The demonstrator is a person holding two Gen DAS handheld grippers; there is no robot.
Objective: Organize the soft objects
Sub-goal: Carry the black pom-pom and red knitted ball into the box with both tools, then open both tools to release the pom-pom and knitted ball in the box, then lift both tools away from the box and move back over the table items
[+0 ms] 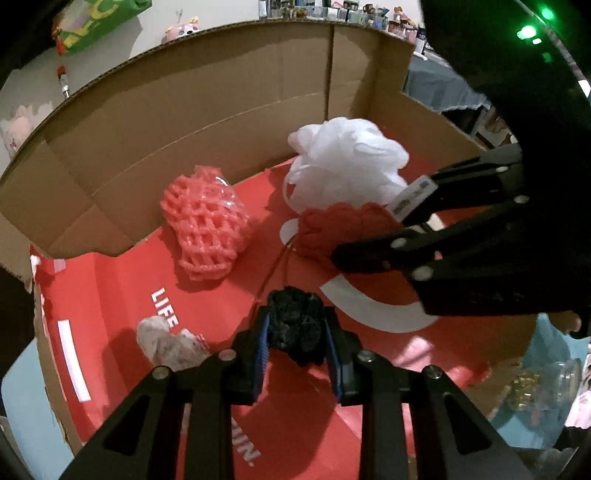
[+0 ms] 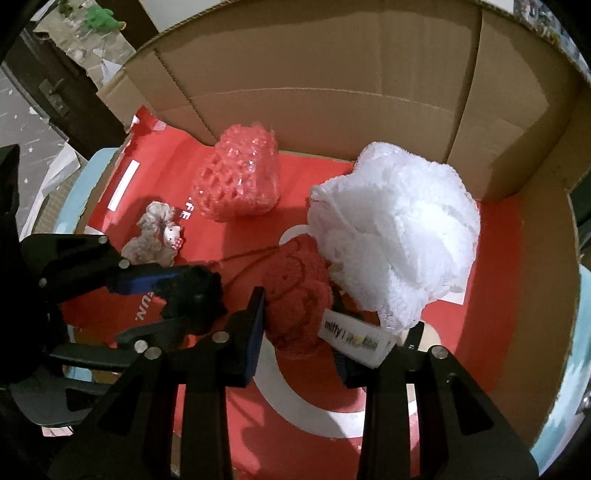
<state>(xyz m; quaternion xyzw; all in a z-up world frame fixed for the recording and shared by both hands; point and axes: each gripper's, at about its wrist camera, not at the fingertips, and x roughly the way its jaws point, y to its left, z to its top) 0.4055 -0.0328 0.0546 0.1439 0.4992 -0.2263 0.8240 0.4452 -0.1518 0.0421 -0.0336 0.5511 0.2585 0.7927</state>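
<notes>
While the cardboard box (image 2: pixel 332 92) is lying open with a white bath puff (image 2: pixel 395 229) near its back wall and a pink foam net (image 2: pixel 236 177) beside that, the right gripper (image 2: pixel 299 314) is pinching a red knitted piece (image 2: pixel 295 291) and the left gripper (image 1: pixel 295 332) is pinching a black fuzzy lump (image 1: pixel 295 325) above the box floor.

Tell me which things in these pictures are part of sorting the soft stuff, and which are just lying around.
Part of the job:
black fuzzy piece, clamped in the left gripper
red knitted piece, clamped in the right gripper
white mesh puff
pink foam net
small grey-white scrunchie
cardboard box holding them

Lying about:
glass jar
green bag
</notes>
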